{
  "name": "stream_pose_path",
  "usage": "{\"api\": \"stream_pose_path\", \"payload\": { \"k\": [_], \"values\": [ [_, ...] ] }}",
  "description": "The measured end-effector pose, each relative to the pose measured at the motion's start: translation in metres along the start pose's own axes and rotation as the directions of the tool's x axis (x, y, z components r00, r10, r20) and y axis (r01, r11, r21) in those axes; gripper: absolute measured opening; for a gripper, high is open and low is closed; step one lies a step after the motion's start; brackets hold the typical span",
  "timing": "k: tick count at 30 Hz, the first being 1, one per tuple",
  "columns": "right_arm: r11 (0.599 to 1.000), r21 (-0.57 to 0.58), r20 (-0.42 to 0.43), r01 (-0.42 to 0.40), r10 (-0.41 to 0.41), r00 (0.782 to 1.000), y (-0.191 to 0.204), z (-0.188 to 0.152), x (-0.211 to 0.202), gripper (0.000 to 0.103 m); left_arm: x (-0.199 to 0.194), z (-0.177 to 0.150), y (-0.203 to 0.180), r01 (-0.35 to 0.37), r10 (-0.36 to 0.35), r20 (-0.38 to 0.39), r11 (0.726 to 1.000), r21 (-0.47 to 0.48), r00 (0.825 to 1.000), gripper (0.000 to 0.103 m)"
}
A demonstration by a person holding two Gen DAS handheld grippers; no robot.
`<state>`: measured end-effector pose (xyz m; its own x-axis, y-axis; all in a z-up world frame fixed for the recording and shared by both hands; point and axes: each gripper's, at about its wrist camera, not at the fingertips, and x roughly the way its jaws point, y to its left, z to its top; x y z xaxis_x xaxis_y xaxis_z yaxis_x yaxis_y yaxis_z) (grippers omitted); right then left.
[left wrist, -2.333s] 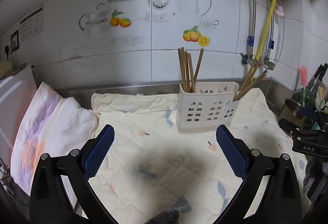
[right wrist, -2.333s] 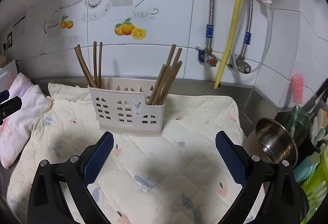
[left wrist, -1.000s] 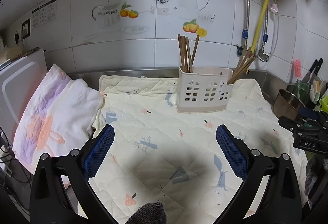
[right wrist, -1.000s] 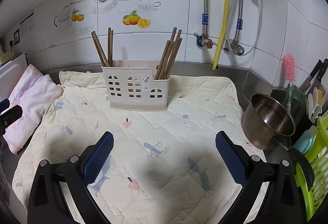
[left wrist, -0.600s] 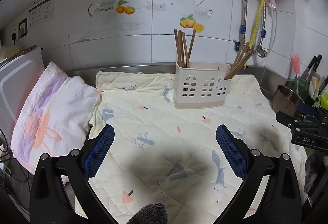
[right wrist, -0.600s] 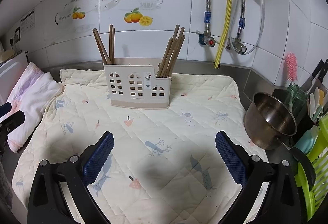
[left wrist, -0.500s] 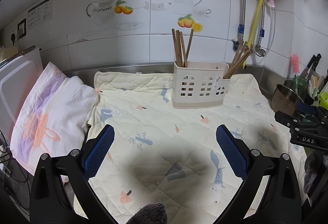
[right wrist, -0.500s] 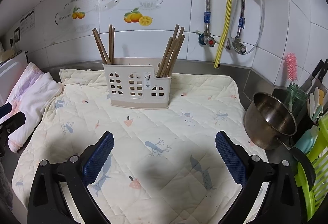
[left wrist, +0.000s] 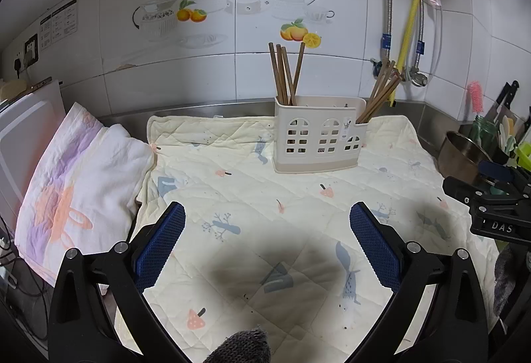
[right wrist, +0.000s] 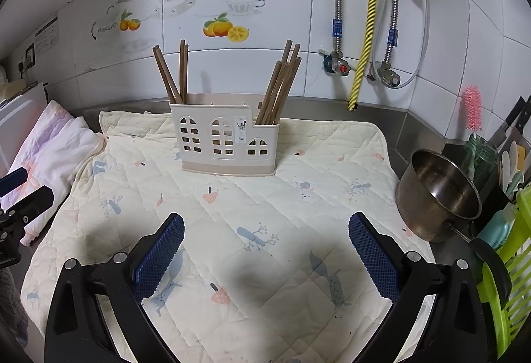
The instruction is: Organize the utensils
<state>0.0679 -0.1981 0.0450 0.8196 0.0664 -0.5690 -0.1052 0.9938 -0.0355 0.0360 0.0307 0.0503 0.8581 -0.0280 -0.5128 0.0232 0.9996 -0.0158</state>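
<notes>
Both your grippers, left (left wrist: 267,235) and right (right wrist: 265,235), gape empty over the mat (left wrist: 298,197). Chopsticks (right wrist: 277,87) stand in the caddy (right wrist: 224,139); only your right view shows the pot's (right wrist: 438,193) inside.

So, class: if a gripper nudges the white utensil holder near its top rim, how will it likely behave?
The utensil holder looks like thin, perforated plastic, so probably light. It sits on a soft quilted mat, so it may tip rather than slide. The tall chopsticks lean outward and would likely rattle or shift.

The right gripper (right wrist: 265,243) gapes empty over a cream quilted mat (right wrist: 298,197); a beige plastic caddy (right wrist: 225,144) holds 2 bunches of brown wooden chopsticks (right wrist: 278,87).
</notes>
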Motion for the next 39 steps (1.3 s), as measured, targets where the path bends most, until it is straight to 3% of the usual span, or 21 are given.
{"api": "stream_pose_path", "payload": {
  "k": [39],
  "values": [
    [1.0,-0.007,-0.013,-0.015,0.015,1.0,0.0053,-0.0036,0.0051,0.096,0.0023,-0.0006,-0.0029,-0.012,0.012,0.01,1.0,0.009,1.0,0.098]
  ]
}}
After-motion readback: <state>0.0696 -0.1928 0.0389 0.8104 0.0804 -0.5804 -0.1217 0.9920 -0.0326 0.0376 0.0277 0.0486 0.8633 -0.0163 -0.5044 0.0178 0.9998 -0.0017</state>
